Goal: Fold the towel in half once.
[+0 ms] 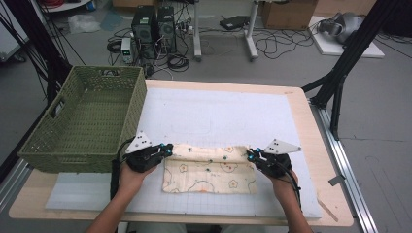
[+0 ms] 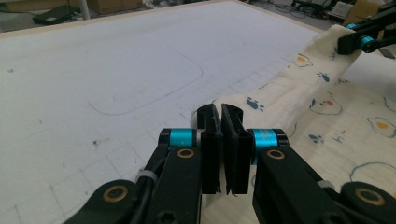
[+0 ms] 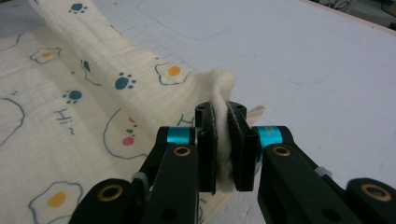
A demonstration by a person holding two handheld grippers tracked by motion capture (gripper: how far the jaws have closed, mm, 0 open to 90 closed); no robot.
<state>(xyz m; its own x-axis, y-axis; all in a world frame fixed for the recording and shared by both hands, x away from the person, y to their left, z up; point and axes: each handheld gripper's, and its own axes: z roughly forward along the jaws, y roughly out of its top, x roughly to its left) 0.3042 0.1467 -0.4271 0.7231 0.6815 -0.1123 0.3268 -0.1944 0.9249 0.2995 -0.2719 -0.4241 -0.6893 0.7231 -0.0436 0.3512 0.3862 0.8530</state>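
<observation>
A cream cotton cloth printed with fried eggs and blue paw prints [image 1: 209, 170] lies on the near part of the white gridded mat [image 1: 218, 111] that covers the wooden table [image 1: 311, 145], already doubled over into a long band. The person holds it at both far corners. The left gripper [image 1: 168, 149] has its jaws pressed together on the left far corner; in the left gripper view the fabric [image 2: 327, 121] slips in just behind the black pads [image 2: 212, 140]. The right gripper [image 1: 250, 156] is clamped on the right far corner, with a thick tuft of folded cloth [image 3: 222, 88] bulging out above its jaws.

To my eye this cloth is light, soft and limp. It sags and wrinkles between the two grips and will not hold a shape of its own, so it probably needs both corners carried together and kept taut for a clean fold. The corners, pinched through all layers, look like the right places to hold; a grip on one layer would likely let the lower one slide away. A green woven plastic basket [image 1: 87, 121] stands at the left edge of the table, apart from the cloth.
</observation>
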